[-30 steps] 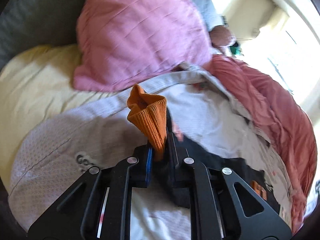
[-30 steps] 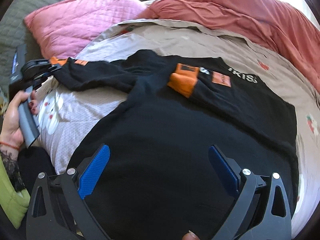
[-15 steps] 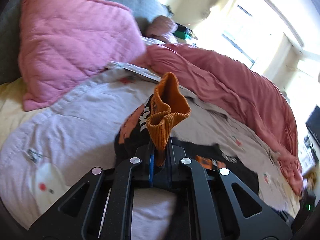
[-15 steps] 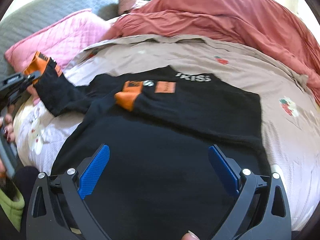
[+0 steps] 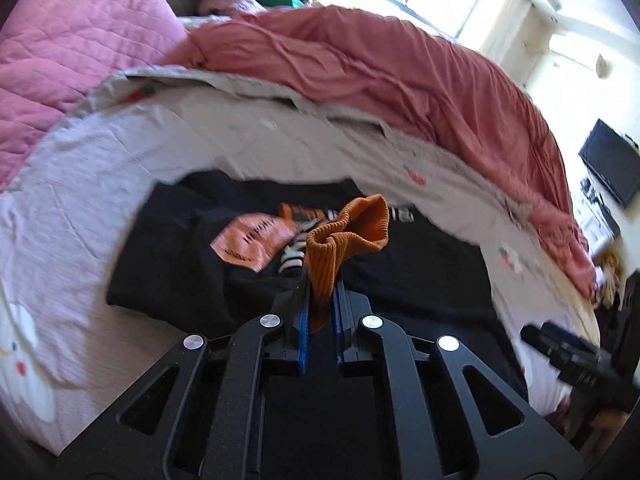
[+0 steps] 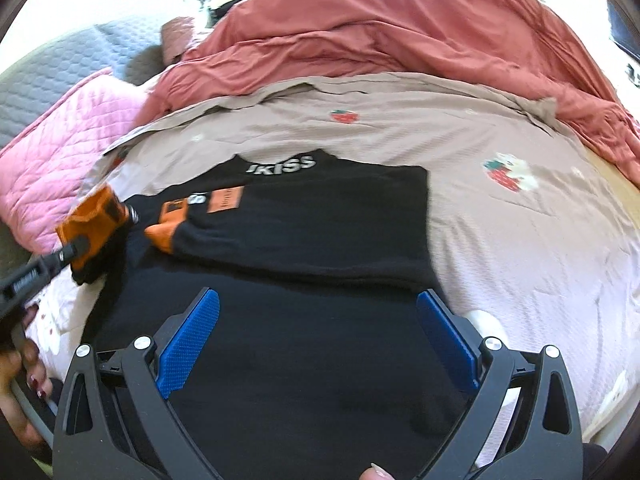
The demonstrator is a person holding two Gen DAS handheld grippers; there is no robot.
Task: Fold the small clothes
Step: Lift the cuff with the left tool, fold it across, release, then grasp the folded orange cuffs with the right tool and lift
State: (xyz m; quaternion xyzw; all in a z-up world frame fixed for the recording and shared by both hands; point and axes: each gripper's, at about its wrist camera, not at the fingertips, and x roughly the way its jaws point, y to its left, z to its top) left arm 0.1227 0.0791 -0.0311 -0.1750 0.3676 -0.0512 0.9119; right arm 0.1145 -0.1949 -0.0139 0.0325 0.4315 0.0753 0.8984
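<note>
A black sweatshirt [image 6: 312, 240] with orange patches and white lettering lies on the bed. Its far sleeve is folded across the chest, with that orange cuff [image 6: 164, 236] resting on the body. My left gripper [image 5: 320, 280] is shut on the other sleeve's orange ribbed cuff [image 5: 348, 236] and holds it above the sweatshirt [image 5: 180, 256]. The right wrist view shows that gripper [image 6: 100, 232] at the left with the cuff [image 6: 90, 216] in it. My right gripper [image 6: 318, 344] stands open over the sweatshirt's lower part, nothing between its blue pads [image 6: 188, 344].
The bed carries a pale printed sheet [image 6: 520, 240], a rumpled red duvet [image 6: 400, 32] along the far side and a pink quilted pillow [image 5: 68, 64] at the left. A dark screen [image 5: 612, 168] hangs on the wall at the right. A person's hand [image 6: 24, 392] holds the left gripper.
My left gripper has carried the orange cuff from the bed's left edge in over the sweatshirt. The right gripper has drifted rightward along the garment, jaws still wide.
</note>
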